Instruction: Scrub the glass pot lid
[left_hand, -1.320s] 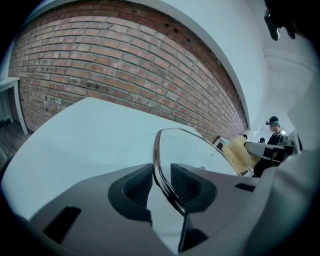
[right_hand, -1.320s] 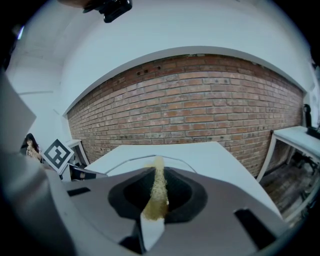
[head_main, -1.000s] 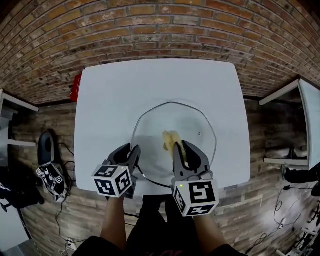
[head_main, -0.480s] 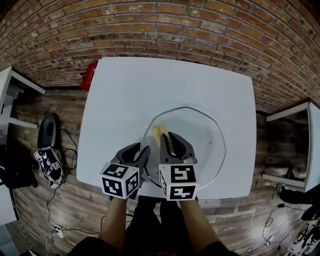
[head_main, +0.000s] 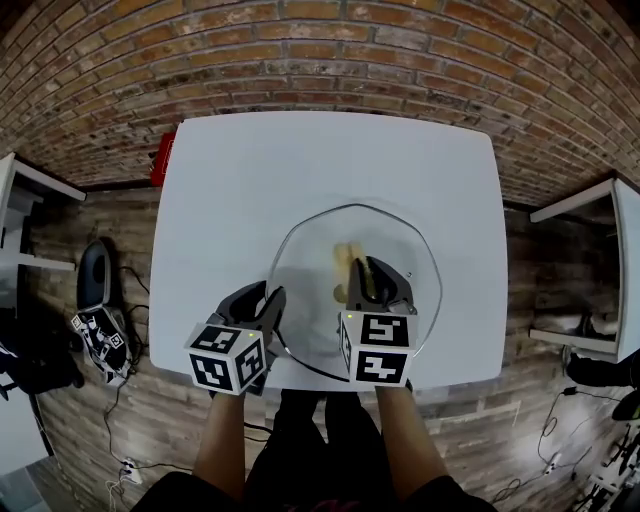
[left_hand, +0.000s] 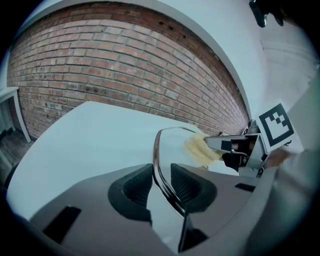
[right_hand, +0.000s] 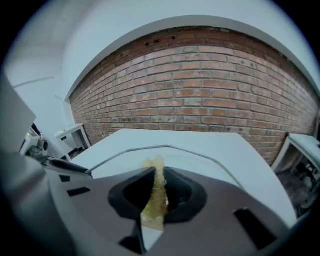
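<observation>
I find no word, brand or number I can read anywhere. The only signs are black-and-white square markers. The cube (head_main: 228, 357) on my left gripper (head_main: 266, 296) bears one on each face I see, and so does the cube (head_main: 377, 348) on my right gripper (head_main: 368, 266). The left gripper view shows one more marked face of that right cube (left_hand: 276, 125). A third marked cube (head_main: 100, 335) shows down on the floor (head_main: 130, 230), left of the table (head_main: 250, 180). Any print on the red thing (head_main: 160, 158) at the table's far left corner is too small to read.
</observation>
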